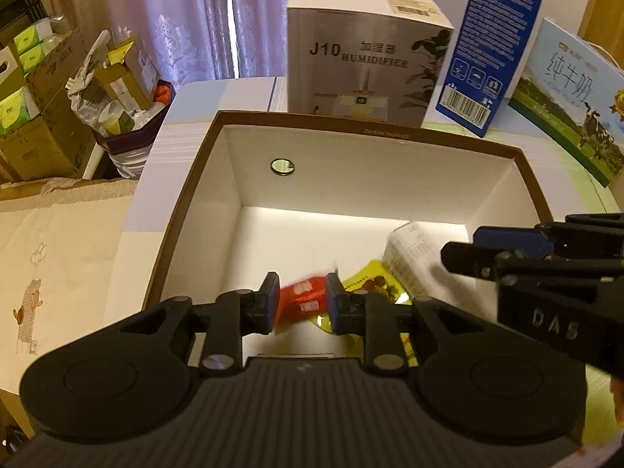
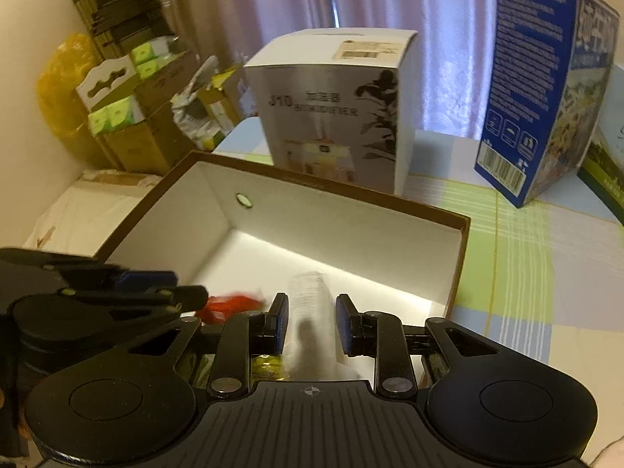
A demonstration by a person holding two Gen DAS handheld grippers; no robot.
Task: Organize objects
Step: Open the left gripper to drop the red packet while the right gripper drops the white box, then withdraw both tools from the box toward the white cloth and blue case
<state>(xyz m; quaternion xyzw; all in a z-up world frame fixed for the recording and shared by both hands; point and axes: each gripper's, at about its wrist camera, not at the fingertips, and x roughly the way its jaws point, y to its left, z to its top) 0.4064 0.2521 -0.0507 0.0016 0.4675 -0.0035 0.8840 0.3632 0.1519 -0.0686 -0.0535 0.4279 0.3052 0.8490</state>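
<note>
A brown-rimmed white box (image 1: 187, 202) stands open on the table; it also shows in the right wrist view (image 2: 462, 257). My left gripper (image 1: 302, 302) is over the box with a red packet (image 1: 302, 296) blurred between its fingers; I cannot tell if they touch it. A yellow packet (image 1: 370, 284) and a white printed packet (image 1: 409, 249) lie in the box. My right gripper (image 2: 312, 321) is open above the box, and the blurred white packet (image 2: 310, 300) is between its fingers, apart from them. The red packet (image 2: 230, 304) shows to its left.
Behind the box stand a humidifier carton (image 1: 366, 62), a blue carton (image 1: 491, 46) and a milk carton (image 1: 573, 97). Cardboard boxes and bags (image 1: 58, 89) pile at the left by the curtain. A checked cloth (image 2: 526, 257) covers the table to the right.
</note>
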